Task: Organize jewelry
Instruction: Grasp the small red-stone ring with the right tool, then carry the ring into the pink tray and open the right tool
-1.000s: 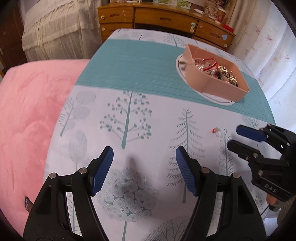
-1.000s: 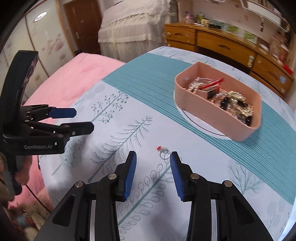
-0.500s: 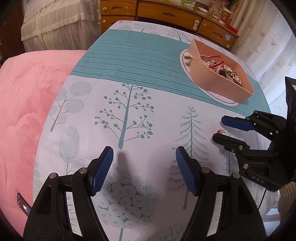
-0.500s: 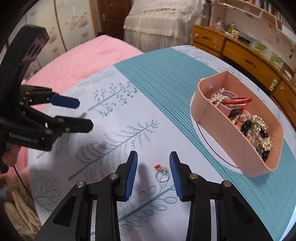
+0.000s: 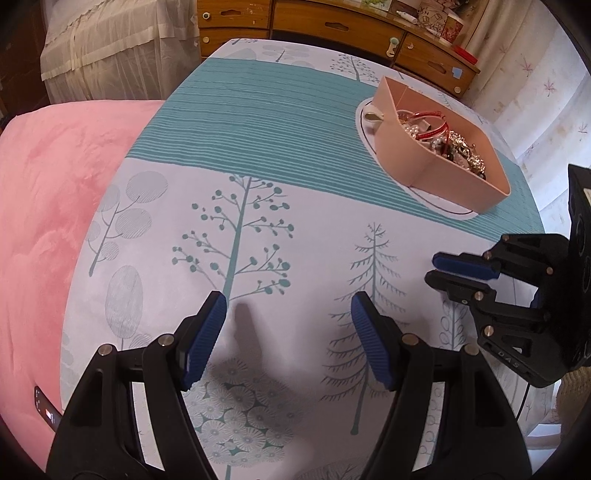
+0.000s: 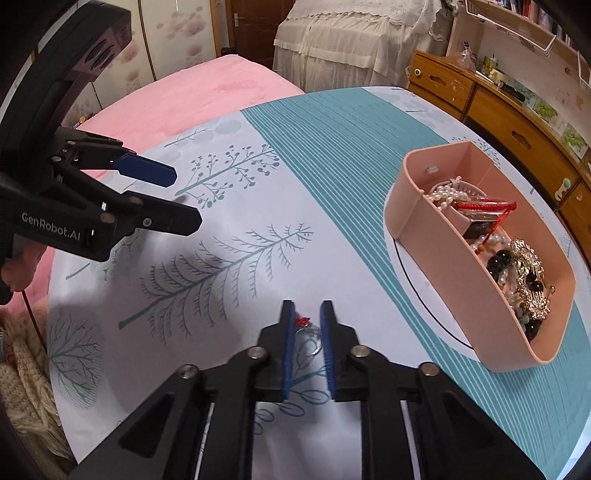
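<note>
Two views checked, left wrist first. My left gripper (image 5: 288,332) hangs over the bench (image 5: 258,184), a round surface under a white cloth printed with grey-green trees and crossed by a teal striped band. Its jaws stand wide with nothing between them, only bare cloth and their own shadow. Far right on the bench sits the pink oblong plastic tray (image 5: 424,166), resting on a white oval mat (image 5: 364,125) and loaded with a tangle of pearls, red cord and gold pieces. My right gripper (image 5: 439,269) enters from the right edge, low to the cloth, jaws close together; from this view I cannot see what lies between them. A pink blanket (image 5: 48,206) covers the bed to the left, and a wooden chest of drawers (image 5: 332,26) stands beyond the bench.

Right wrist view. The right gripper (image 6: 306,325) has its jaws narrowed around a small silver ring with a red stone (image 6: 310,334), which lies on the cloth between the blue pads (image 6: 286,350). I cannot tell whether the pads actually touch the ring. The pink tray (image 6: 461,280) stands to the right, well apart from the ring. The left gripper (image 6: 173,195) shows at left, jaws apart and empty.
</note>
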